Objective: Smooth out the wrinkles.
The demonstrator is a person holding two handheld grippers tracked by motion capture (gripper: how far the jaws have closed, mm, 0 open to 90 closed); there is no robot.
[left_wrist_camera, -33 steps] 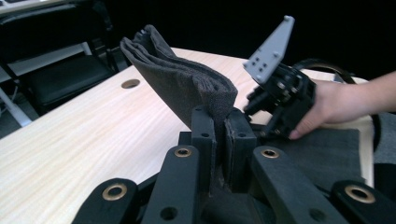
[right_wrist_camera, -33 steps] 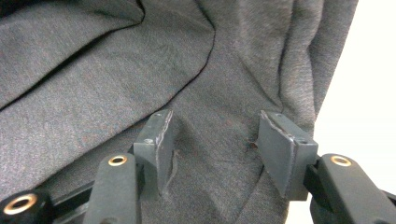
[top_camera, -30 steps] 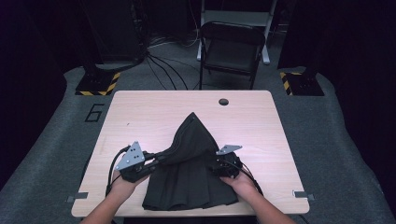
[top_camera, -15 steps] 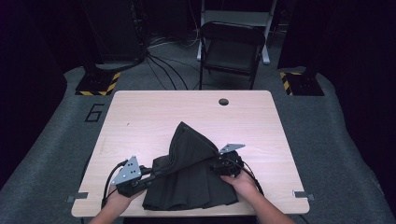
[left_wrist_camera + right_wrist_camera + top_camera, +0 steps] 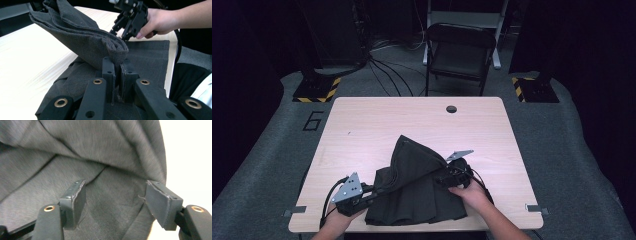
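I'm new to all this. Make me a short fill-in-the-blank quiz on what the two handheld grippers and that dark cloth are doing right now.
1. The left gripper has its jaws ____ on a fold of the dark cloth.
2. The right gripper has its jaws ____, with cloth between them but not pinched.
3. The cloth lies on a light ____ table.
4. Behind the table stands a black ____.

Missing words: shut; open; wooden; chair

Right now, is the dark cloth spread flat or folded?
Partly folded. The dark cloth lies mostly on the table, with one layered edge pinched in the left gripper and lifted into a ridge.
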